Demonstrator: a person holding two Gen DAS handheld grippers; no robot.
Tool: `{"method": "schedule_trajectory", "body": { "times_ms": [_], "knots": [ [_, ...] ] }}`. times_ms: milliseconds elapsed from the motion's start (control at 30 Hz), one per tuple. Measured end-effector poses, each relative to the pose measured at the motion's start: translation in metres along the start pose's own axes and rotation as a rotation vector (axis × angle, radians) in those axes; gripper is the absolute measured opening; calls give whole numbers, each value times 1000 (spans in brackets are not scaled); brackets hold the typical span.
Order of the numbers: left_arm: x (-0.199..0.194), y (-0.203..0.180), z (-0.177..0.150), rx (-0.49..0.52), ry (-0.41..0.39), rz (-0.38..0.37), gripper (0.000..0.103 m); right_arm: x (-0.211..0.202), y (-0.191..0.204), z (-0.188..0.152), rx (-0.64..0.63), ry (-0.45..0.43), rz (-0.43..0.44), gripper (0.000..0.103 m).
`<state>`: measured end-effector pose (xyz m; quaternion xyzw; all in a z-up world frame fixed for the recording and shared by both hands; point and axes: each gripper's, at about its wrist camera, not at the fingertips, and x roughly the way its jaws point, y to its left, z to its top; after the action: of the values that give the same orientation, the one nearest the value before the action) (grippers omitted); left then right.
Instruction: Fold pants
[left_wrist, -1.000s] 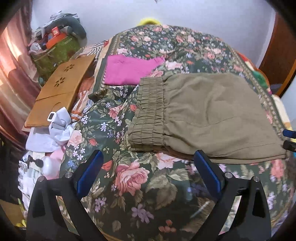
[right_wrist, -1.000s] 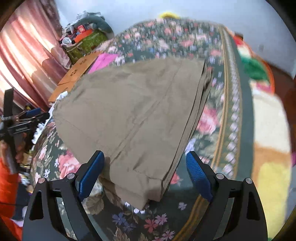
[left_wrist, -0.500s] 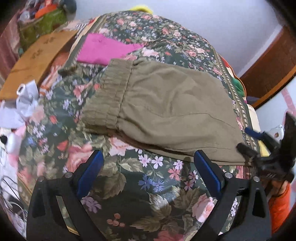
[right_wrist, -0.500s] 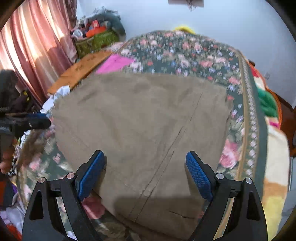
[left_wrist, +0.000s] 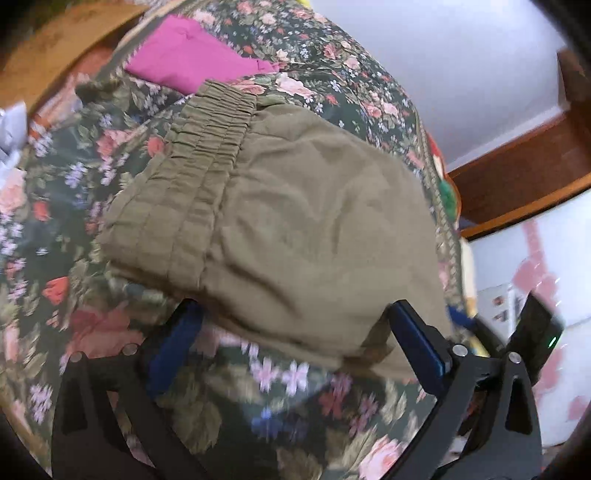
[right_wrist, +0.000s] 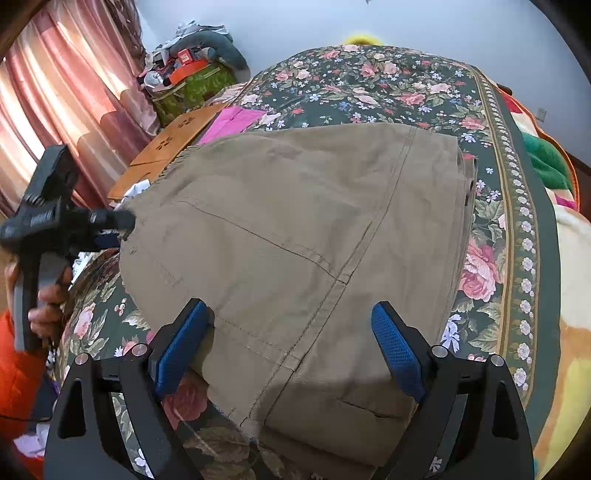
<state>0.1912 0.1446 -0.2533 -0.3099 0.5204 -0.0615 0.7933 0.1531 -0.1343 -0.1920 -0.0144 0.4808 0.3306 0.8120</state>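
Olive-khaki pants (left_wrist: 295, 229) lie folded flat on the floral bedspread (left_wrist: 110, 206), with the gathered elastic waistband (left_wrist: 199, 162) toward the left in the left wrist view. My left gripper (left_wrist: 295, 354) is open, its blue pads at the near edge of the pants. In the right wrist view the pants (right_wrist: 314, 229) fill the middle. My right gripper (right_wrist: 291, 343) is open, straddling the near end of the fabric. The left gripper (right_wrist: 122, 221) also shows there, at the pants' left edge.
A folded magenta cloth (left_wrist: 192, 62) lies beyond the waistband. A wooden board (right_wrist: 173, 140), a cluttered green bag (right_wrist: 192, 81) and pink curtains (right_wrist: 66, 103) stand left of the bed. A colourful blanket (right_wrist: 554, 192) lies along the bed's right side.
Both grippers have moved closer to the pants. The left gripper swung right and down to the near edge. The right gripper now straddles the near end.
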Motion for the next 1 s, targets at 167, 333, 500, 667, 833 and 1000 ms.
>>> {"method": "schedule_trajectory", "body": {
  "times_ms": [167, 333, 500, 667, 833, 1000],
  "knots": [
    [7, 11, 20, -83, 3, -51, 102, 0, -2, -1, 10, -3, 13, 89],
    [4, 2, 27, -8, -56, 168, 60, 0, -5, -2, 27, -8, 32, 90],
    [-11, -6, 19, 32, -139, 247, 43, -6, -9, -6, 58, -16, 31, 91],
    [-36, -36, 3, 169, -246, 400, 39, -19, -20, -15, 118, -37, 18, 91],
    [-58, -77, -17, 376, -378, 609, 38, -36, -29, -30, 160, -54, 1, 91],
    [-61, -129, -31, 563, -515, 755, 37, -46, -28, -37, 136, -76, -59, 91]
  ]
}}
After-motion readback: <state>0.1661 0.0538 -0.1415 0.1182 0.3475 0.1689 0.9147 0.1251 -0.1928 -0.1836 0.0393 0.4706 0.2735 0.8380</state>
